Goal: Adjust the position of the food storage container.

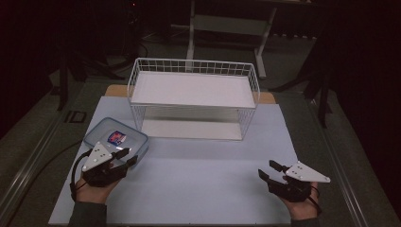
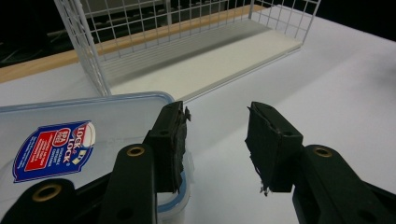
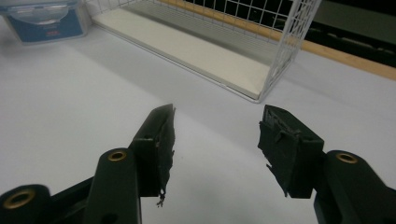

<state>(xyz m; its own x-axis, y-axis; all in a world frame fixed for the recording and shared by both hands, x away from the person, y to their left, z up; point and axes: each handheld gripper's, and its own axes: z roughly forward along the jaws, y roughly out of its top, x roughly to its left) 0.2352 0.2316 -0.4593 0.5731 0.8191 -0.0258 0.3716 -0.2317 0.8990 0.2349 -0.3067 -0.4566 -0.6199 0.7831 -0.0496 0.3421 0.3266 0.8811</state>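
Nearby, a clear plastic box [image 1: 116, 138] fronts a white wire rack [image 1: 194, 97].

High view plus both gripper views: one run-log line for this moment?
left gripper: open, at corner of lidded container | right gripper: open, over bare white board | wire rack: empty, behind

Dim lab: bare test table [image 1: 198, 189]

A pale table [image 1: 198, 184] carries two things. A white wire shelf [image 1: 194, 97] stands at the far middle. A lidded plastic box [image 1: 116, 137] sits near left of it.
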